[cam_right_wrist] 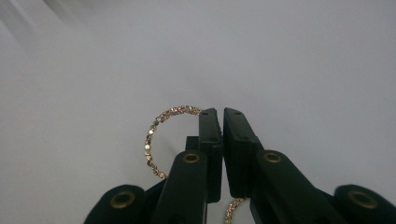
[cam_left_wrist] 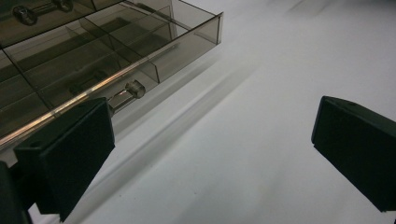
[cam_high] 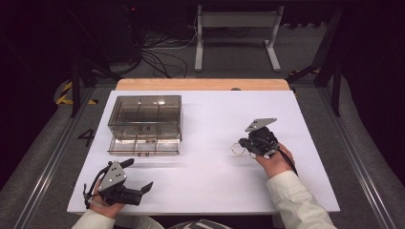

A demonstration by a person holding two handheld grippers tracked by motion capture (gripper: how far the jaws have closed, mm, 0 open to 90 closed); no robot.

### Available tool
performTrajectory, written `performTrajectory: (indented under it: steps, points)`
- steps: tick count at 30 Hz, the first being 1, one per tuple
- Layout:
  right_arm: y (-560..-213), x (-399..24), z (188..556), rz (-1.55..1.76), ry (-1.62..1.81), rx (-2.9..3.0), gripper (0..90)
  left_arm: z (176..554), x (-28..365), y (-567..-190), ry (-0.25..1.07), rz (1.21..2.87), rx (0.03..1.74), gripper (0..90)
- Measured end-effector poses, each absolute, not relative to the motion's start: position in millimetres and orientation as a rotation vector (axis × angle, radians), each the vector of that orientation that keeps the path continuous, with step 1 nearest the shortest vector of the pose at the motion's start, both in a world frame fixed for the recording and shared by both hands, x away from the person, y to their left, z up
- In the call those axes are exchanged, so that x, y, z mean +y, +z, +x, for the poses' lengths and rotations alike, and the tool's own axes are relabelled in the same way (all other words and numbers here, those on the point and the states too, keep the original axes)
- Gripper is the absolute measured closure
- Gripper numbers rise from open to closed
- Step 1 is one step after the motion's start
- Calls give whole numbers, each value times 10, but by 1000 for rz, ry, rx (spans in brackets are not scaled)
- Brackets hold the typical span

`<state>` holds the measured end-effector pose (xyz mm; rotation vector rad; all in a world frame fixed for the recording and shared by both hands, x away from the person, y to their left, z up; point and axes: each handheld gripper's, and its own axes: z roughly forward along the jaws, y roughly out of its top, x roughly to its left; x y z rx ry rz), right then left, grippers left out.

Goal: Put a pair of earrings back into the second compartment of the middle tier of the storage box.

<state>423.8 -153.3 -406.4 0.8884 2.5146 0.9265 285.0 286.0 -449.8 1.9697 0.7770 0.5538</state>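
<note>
1 gold beaded bracelet (cam_right_wrist: 154,135) pinched in right gripper (cam_right_wrist: 219,114), lifted; left gripper (cam_left_wrist: 210,154) open. Next: carry to smoked clear plastic drawer organiser (cam_high: 144,125) ahead-left.

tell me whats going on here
A person works at a white table with a gripper in each hand. The right gripper is shut on a sparkly gold bracelet, pinching part of the loop while the rest hangs out to the side. The left gripper rests open near the table's front edge, holding nothing. A smoky clear drawer box sits ahead of it with its bottom drawer pulled open, showing divided compartments.
</note>
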Motion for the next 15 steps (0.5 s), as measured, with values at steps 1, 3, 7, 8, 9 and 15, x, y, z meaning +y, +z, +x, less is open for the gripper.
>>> performTrajectory:
  steps: [1, 3, 7, 8, 9, 15]
  points:
    - [-4041, -1518, 4233, 880, 933, 2513, 870, 2850, 2860, -4499, 554, 1970, 777, 2]
    - [-3997, -1480, 4221, 864, 940, 2510, 870, 2853, 2860, -4498, 555, 1970, 776, 2]
    - [-3914, -1380, 4202, 818, 948, 2515, 870, 2856, 2861, -4496, 554, 1969, 775, 2]
    - [-3893, -1347, 4192, 815, 954, 2512, 871, 2857, 2862, -4496, 553, 1970, 775, 2]
    - [-3872, -1322, 4186, 799, 956, 2515, 871, 2859, 2862, -4497, 554, 1970, 774, 2]
    - [-3789, -1166, 4181, 766, 980, 2513, 870, 2856, 2867, -4496, 552, 1970, 773, 2]
